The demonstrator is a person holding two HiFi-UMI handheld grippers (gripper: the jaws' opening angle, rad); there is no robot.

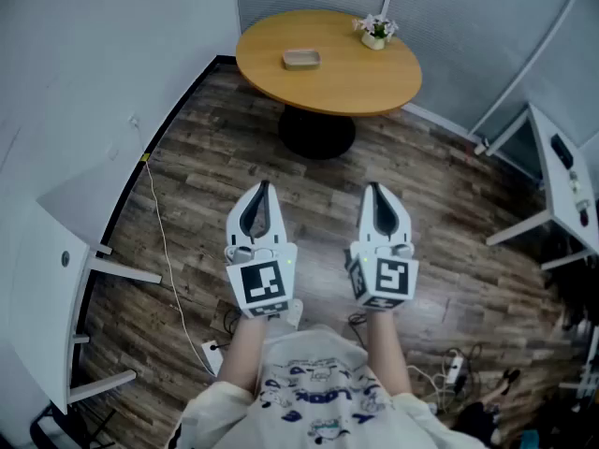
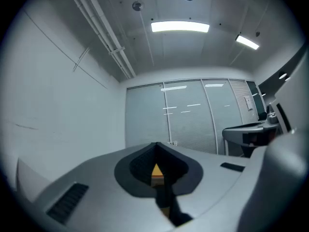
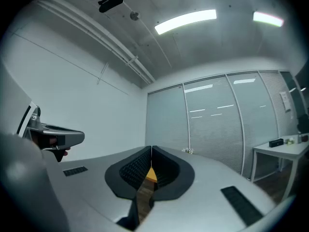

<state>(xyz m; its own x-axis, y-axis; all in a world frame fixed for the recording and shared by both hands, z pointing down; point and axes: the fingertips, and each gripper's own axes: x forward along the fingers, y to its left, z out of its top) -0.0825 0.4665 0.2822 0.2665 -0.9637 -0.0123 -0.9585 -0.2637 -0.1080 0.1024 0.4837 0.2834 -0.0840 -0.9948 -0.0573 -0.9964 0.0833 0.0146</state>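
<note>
White-shelled, the left gripper (image 1: pixel 263 187) hangs over the plank floor (image 1: pixel 201 204) with its jaws pressed together on nothing. Just beside it, the right gripper (image 1: pixel 372 188) is closed tip to tip, also empty. Well ahead of both tips stands the round wooden table (image 1: pixel 356 80), bearing a small tray (image 1: pixel 301 59) and a potted flower (image 1: pixel 376 32).

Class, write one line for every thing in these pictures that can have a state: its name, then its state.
Left gripper: jaws shut, empty.
Right gripper: jaws shut, empty.
Flower pot: upright on the round table.
Small tray: flat on the table.
White cable: slack along the floor.
</note>
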